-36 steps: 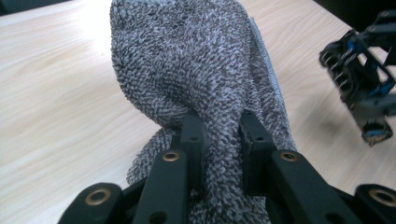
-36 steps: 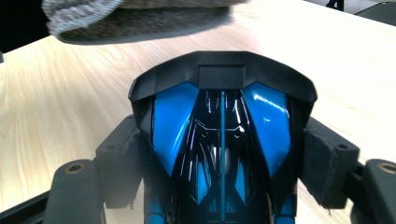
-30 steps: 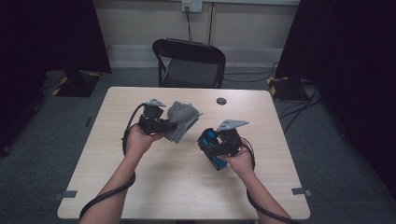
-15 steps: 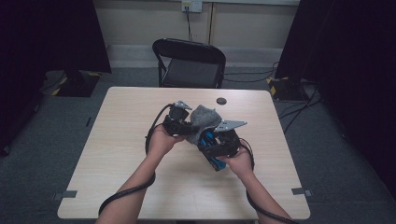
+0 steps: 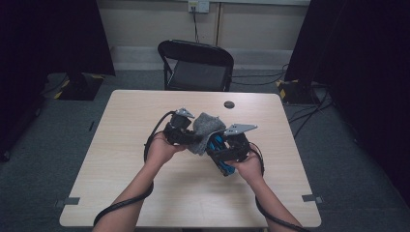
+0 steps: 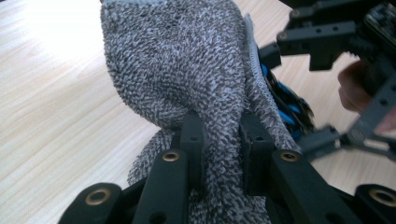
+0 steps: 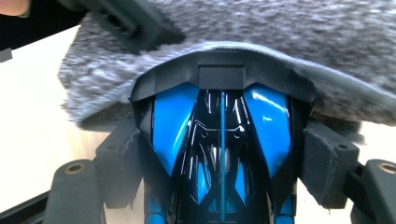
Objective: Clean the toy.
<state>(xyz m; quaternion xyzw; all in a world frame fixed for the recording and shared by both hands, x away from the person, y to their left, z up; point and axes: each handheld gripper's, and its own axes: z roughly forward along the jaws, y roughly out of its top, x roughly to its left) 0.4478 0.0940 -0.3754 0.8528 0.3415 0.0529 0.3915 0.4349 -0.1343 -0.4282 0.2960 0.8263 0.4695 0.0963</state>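
A grey terry cloth (image 6: 187, 70) is pinched in my left gripper (image 6: 222, 135), whose jaws are shut on its lower folds. My right gripper (image 7: 223, 161) is shut on a glossy blue and black toy car (image 7: 222, 140), its pads pressing both sides. In the high view the two grippers meet above the table's middle: the left gripper (image 5: 186, 133) holds the cloth (image 5: 208, 125) against the top of the car (image 5: 216, 145) held by the right gripper (image 5: 225, 154). In the right gripper view the cloth (image 7: 280, 37) drapes over the car's far end.
A light wooden table (image 5: 145, 193) lies under both hands. A small round black object (image 5: 229, 104) sits near its far edge. A black folding chair (image 5: 196, 63) stands behind the table. Cables trail from both grippers toward the near edge.
My left hand has carried the cloth to the right, from apart from the right gripper to resting against the car. The right hand has stayed put.
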